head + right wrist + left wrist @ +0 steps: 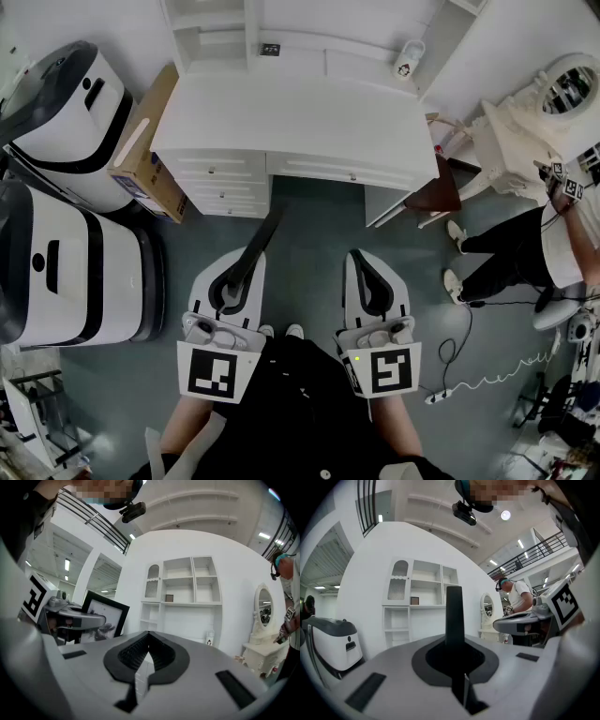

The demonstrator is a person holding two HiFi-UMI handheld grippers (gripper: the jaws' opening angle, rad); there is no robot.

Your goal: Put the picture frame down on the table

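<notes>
Picture frame [255, 248]: black-edged, seen edge-on in the head view as a dark bar rising out of the left gripper [236, 281] and leaning toward the desk [291, 122]. Off the desk, above the floor.

Held low before the body, left gripper and right gripper [367, 272] side by side and apart. Both aimed at the desk's drawers, forearms behind them.

Straight ahead, the white desk, with a small white bottle [409, 58] at its back right corner and a shelf unit [183, 588] above. Just beside its left end, a cardboard box [145, 150]. Further left, 2 white-and-black machines [56, 122]. At right, a person [520, 253] near a white vanity with an oval mirror [562, 94]. On the floor at lower right, a power strip [441, 397].

Left fingers [384, 667] closed on the frame's lower edge, frame [453, 616] standing upright between them in the left gripper view. Right fingers [201, 667] pressed together down to a thin slit, nothing gripped. In the right gripper view, the frame's front [105, 616] showing just behind the left gripper [70, 616].
</notes>
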